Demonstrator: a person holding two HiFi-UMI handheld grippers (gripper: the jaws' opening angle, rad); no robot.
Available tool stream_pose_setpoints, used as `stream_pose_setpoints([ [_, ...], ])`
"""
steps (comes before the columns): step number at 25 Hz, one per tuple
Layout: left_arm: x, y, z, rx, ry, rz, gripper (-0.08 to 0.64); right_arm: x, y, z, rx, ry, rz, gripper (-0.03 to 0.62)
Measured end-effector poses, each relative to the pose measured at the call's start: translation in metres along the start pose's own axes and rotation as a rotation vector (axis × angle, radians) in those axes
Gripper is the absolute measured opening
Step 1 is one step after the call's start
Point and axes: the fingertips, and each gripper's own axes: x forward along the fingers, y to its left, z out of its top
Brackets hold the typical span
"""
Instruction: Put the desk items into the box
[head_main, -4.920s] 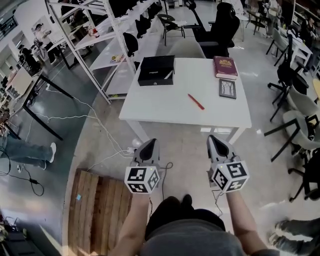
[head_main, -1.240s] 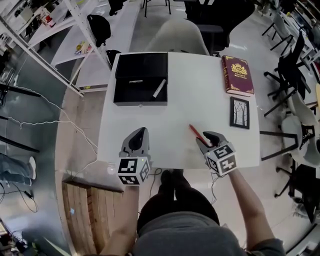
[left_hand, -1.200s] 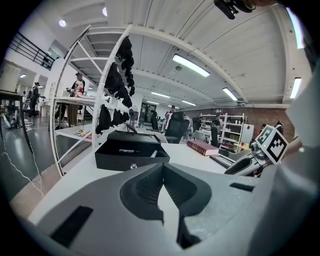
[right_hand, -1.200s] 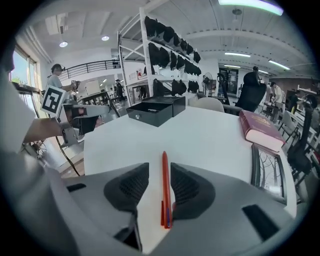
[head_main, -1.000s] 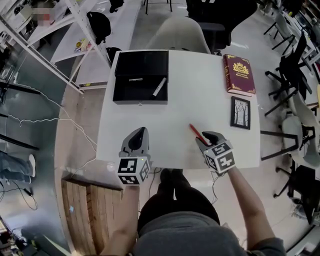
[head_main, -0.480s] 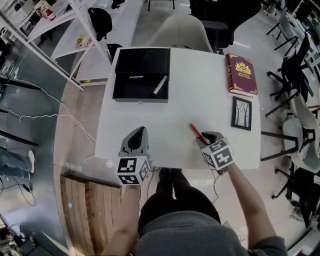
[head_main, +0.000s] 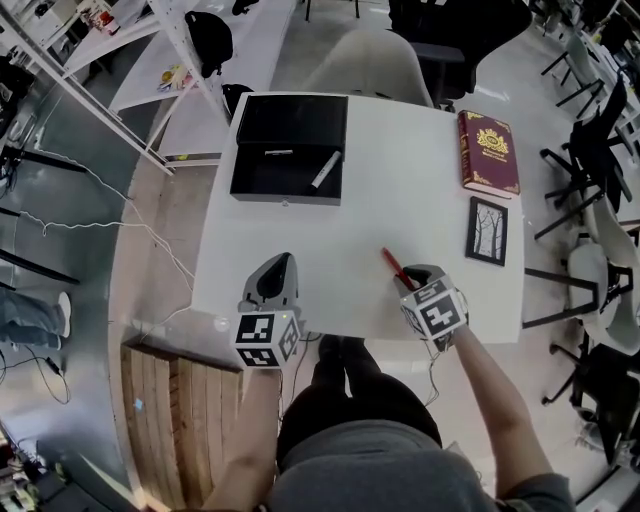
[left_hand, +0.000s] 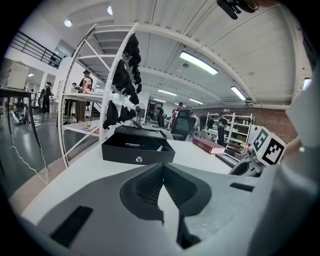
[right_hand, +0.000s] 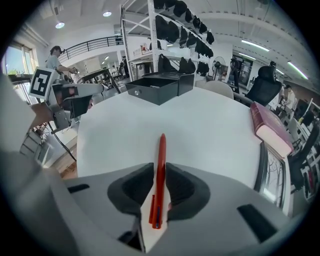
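A red pen (head_main: 392, 266) lies on the white table (head_main: 400, 190) near its front edge. My right gripper (head_main: 407, 282) is over the pen's near end; in the right gripper view the red pen (right_hand: 160, 170) runs between the jaws, which are closing, and both pads touch it. My left gripper (head_main: 282, 262) is shut and holds nothing, low over the table's front left; its jaws meet in the left gripper view (left_hand: 163, 169). The open black box (head_main: 285, 190) stands at the far left with two pens inside.
A dark red book (head_main: 488, 152) lies at the table's far right, with a black picture frame (head_main: 488, 230) just in front of it. A grey chair (head_main: 365, 65) stands behind the table. White shelving (head_main: 130, 60) runs along the left.
My right gripper's jaws have come together around the red pen's near end, and the gripper has edged slightly right. The left gripper has stayed in place.
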Motion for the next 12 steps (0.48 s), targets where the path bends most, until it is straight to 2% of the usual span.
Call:
stream_pose_setpoints([
  [12, -0.0052, -0.0016, 0.0080, 0.001, -0.020, 0.023, 0.006, 0.0024, 0.0004, 0.0009, -0.003, 0.025, 0.029, 0.054],
])
